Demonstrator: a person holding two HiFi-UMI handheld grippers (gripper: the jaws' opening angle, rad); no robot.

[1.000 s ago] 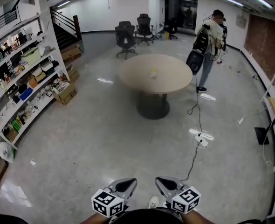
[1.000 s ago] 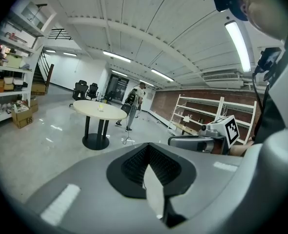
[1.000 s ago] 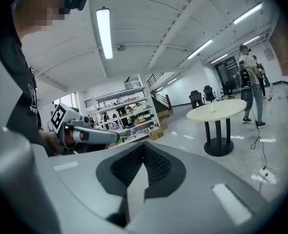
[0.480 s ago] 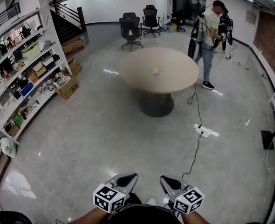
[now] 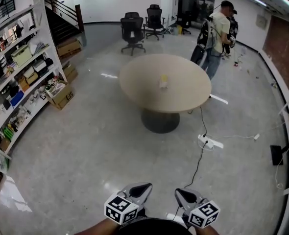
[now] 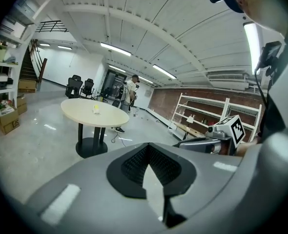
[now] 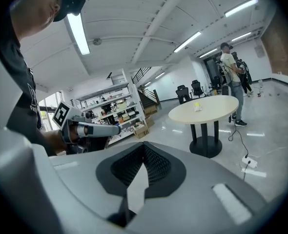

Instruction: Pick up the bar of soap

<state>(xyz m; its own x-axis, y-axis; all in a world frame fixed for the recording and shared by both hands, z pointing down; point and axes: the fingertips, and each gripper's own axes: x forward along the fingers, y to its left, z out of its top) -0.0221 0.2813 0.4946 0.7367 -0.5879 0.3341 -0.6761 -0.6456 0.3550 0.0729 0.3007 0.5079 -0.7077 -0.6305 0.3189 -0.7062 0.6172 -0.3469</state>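
Observation:
A small yellow bar of soap (image 5: 163,81) lies near the middle of a round beige table (image 5: 134,87), far ahead of me. It also shows in the left gripper view, soap (image 6: 96,109), and in the right gripper view, soap (image 7: 197,107). My left gripper (image 5: 143,187) and right gripper (image 5: 182,194) hang side by side close to my body at the bottom of the head view, well short of the table. Both are shut with nothing between the jaws, as seen at the left gripper (image 6: 148,147) and the right gripper (image 7: 144,147).
Stocked shelves (image 5: 17,72) line the left wall, with a cardboard box (image 5: 61,96) on the floor beside them. A power strip (image 5: 208,142) and its cable lie right of the table's pedestal. Office chairs (image 5: 132,33) and two people (image 5: 218,33) stand beyond the table.
The table and soap have come nearer and look larger in the head view. Both grippers stay shut and low by my body.

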